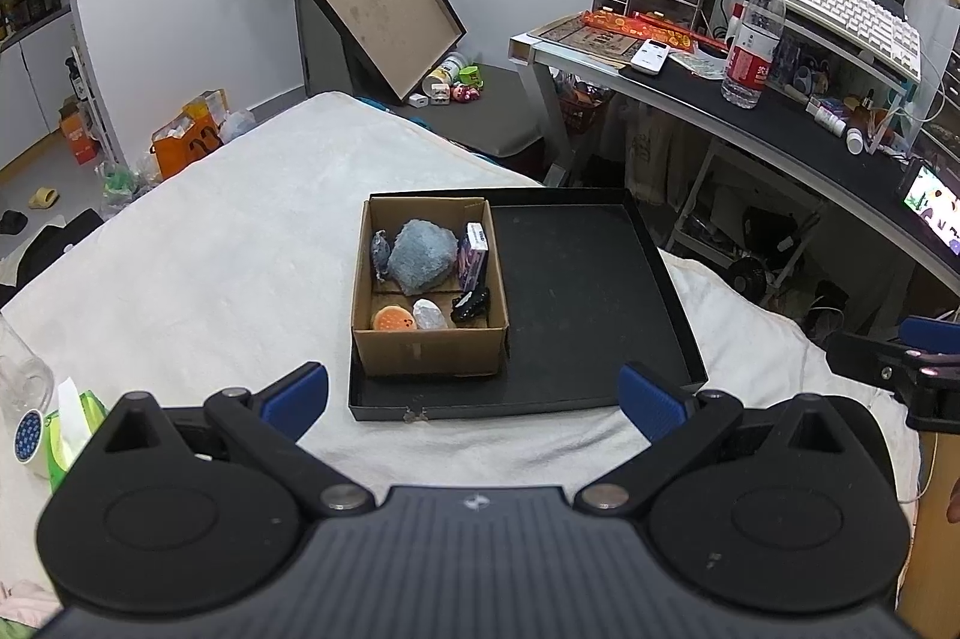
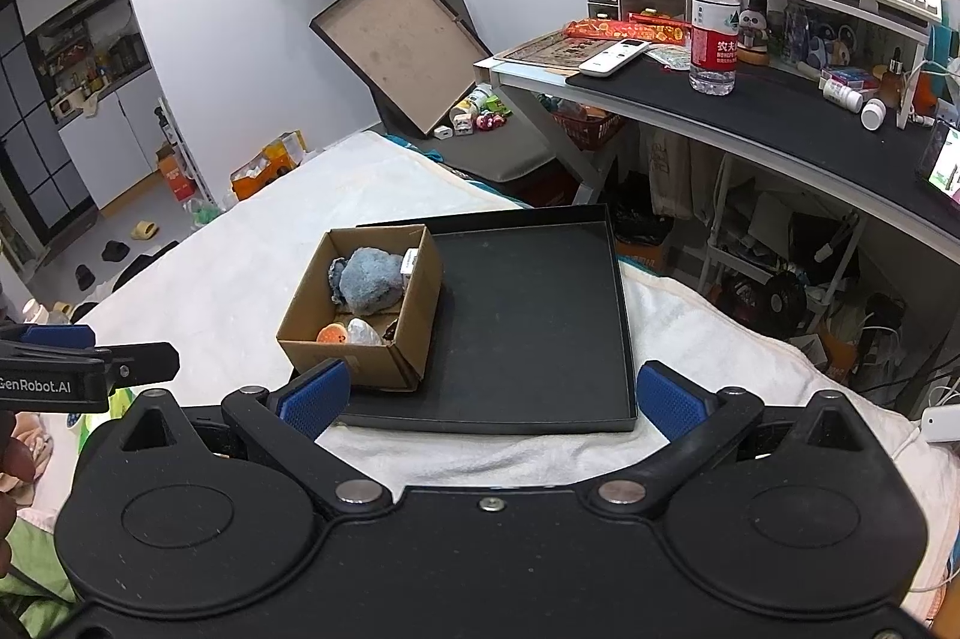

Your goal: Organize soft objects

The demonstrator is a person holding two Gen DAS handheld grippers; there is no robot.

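Note:
A small cardboard box (image 1: 429, 345) stands in the left part of a shallow black tray (image 1: 570, 279) on a white towel-covered bed. In the box lie a fluffy blue-grey plush (image 1: 420, 256), an orange round plush (image 1: 393, 320), a white lump (image 1: 431, 315), a black item (image 1: 471, 306) and a purple-white card box (image 1: 474, 258). My left gripper (image 1: 474, 402) is open and empty, just short of the tray's near edge. My right gripper (image 2: 492, 399) is open and empty, over the tray's near edge (image 2: 480, 423). The box (image 2: 360, 333) and blue plush (image 2: 369, 282) also show in the right wrist view.
A desk (image 1: 750, 123) with a water bottle (image 1: 753, 45), keyboard and laptop stands to the right. A brown lid (image 1: 378, 0) leans on the wall behind. A tissue pack (image 1: 72, 426) and a glass jar (image 1: 21, 381) lie left. The right gripper shows at the left view's right edge (image 1: 918, 357).

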